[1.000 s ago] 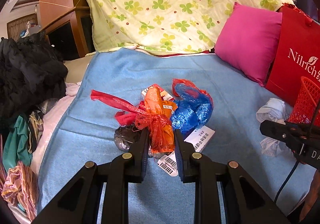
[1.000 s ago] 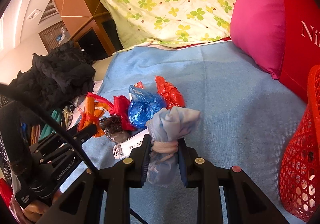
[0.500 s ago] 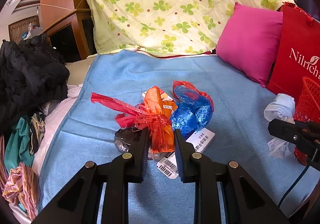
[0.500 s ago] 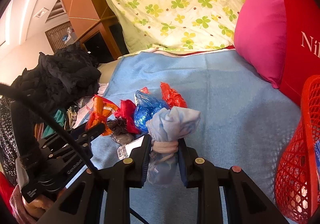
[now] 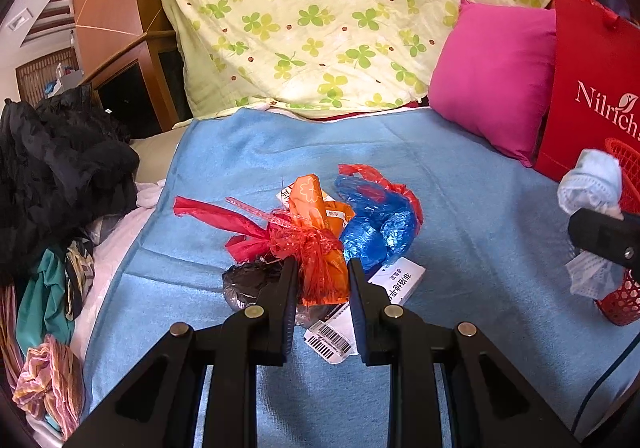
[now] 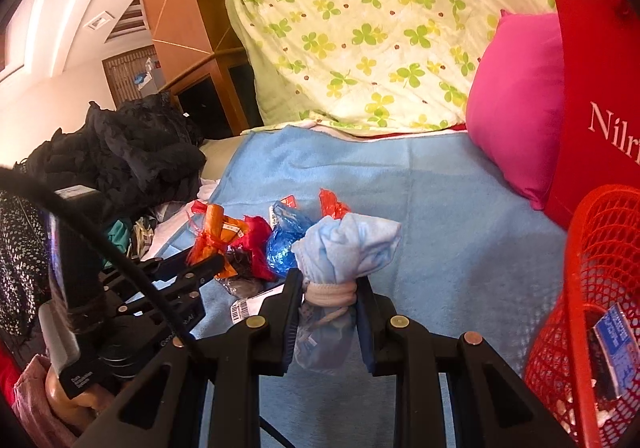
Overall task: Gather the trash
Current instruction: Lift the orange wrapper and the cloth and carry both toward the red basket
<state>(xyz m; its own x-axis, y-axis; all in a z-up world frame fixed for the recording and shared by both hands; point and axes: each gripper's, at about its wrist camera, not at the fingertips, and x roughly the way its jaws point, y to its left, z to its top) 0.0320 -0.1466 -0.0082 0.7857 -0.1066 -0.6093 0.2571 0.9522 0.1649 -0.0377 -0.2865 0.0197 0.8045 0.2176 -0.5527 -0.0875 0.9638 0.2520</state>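
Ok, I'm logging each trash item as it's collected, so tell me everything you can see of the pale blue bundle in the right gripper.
The pale blue bundle looks like a crumpled disposable face mask, soft and papery, cinched at its middle by a whitish band. Its wider end flares above the right gripper, a thinner tail hangs below. It stands roughly upright, pinched between both fingers and lifted clear of the blue blanket, close to the red mesh basket. Only the gripper touches it.

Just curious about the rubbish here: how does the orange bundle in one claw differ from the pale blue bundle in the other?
The orange bundle is bright and glossy, tied with red netting; the pale blue bundle looks like soft cloth or masks, bound by a whitish band. The orange one sits among other trash on the blue blanket; the blue one is near the red basket. Each sits between a gripper's fingers.
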